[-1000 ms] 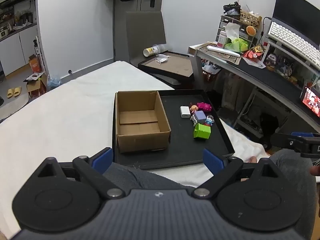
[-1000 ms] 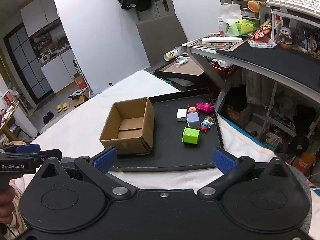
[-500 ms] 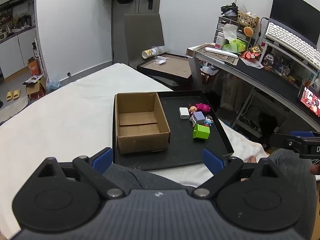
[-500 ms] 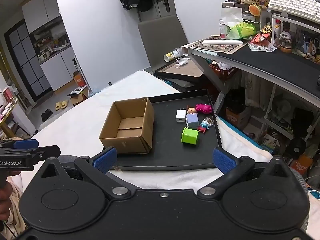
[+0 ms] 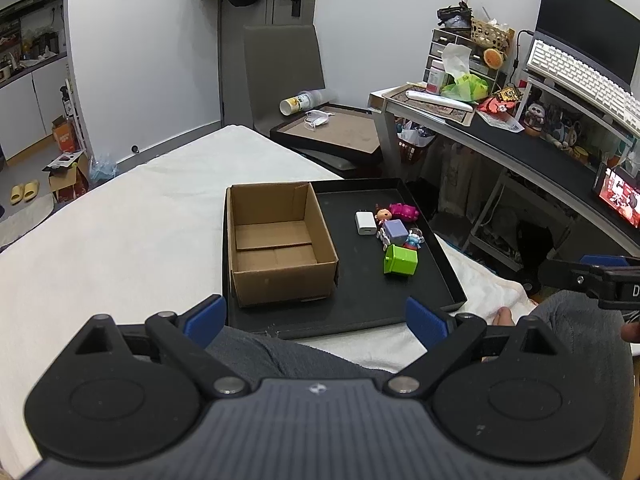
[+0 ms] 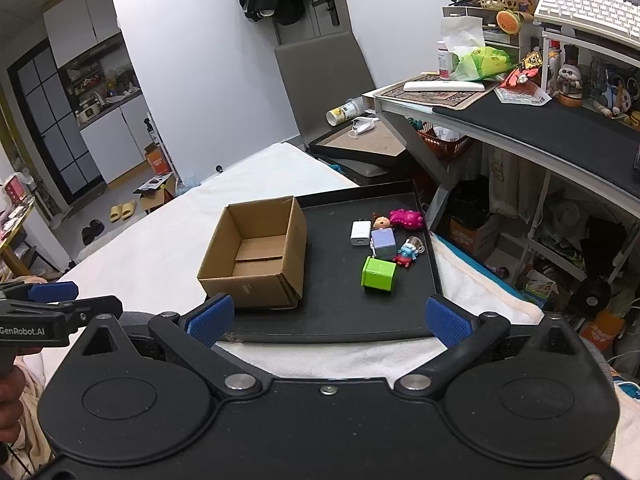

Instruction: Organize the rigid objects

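Observation:
A black tray (image 5: 360, 312) (image 6: 340, 320) lies on the white bed. On its left stands an open, empty cardboard box (image 5: 276, 240) (image 6: 256, 252). To the right lie a green cube (image 5: 400, 260) (image 6: 378, 274), a purple cube (image 5: 394, 229) (image 6: 383, 241), a white charger (image 5: 365, 223) (image 6: 360, 233), a pink toy (image 5: 404, 211) (image 6: 406, 218) and small figurines (image 6: 408, 250). My left gripper (image 5: 316, 318) is open and empty, held back from the tray's near edge. My right gripper (image 6: 328, 316) is open and empty, also short of the tray.
A cluttered desk (image 5: 520, 148) with a keyboard (image 6: 588, 8) stands to the right. A grey chair (image 5: 284, 68) and stacked framed boards (image 5: 336, 132) stand behind the bed. My grey-clad legs (image 5: 280, 356) lie under the left gripper.
Both grippers have drifted slightly back and up, so the tray looks a little smaller. Nothing on the tray has moved.

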`<state>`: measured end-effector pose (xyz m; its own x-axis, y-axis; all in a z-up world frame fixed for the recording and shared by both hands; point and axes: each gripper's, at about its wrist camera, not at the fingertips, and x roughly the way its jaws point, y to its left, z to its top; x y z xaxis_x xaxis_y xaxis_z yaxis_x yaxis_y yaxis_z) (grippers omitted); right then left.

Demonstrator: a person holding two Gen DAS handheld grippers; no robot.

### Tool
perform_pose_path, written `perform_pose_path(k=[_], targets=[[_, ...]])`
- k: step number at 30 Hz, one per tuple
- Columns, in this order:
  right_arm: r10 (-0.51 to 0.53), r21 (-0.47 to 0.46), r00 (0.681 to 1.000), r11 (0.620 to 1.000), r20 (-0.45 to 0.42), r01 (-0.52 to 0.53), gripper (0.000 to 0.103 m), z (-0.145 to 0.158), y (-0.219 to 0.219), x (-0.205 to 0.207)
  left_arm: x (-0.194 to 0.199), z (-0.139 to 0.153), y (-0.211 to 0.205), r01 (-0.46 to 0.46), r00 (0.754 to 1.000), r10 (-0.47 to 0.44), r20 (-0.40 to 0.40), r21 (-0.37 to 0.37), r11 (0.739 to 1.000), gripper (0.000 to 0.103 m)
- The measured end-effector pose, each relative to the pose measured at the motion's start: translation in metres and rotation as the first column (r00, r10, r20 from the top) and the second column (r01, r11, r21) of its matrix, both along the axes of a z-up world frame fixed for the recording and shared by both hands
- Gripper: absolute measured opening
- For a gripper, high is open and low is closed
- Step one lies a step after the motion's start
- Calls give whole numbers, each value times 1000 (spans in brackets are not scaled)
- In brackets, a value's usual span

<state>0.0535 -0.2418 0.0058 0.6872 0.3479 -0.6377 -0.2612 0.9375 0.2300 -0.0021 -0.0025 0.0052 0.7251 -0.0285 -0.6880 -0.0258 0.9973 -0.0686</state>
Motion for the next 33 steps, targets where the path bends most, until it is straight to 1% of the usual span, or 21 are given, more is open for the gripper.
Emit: perform_pose_path(k=[13, 33], targets=[[-7, 3, 1000, 1000, -2, 7, 103, -1, -3, -1, 0, -2, 1, 1, 1000, -1, -2, 1, 1000, 96], [-12, -19, 1000, 1000, 3, 12, 103, -1, 1, -3, 1, 0, -1, 11, 1000, -11, -9, 5, 1000, 96]])
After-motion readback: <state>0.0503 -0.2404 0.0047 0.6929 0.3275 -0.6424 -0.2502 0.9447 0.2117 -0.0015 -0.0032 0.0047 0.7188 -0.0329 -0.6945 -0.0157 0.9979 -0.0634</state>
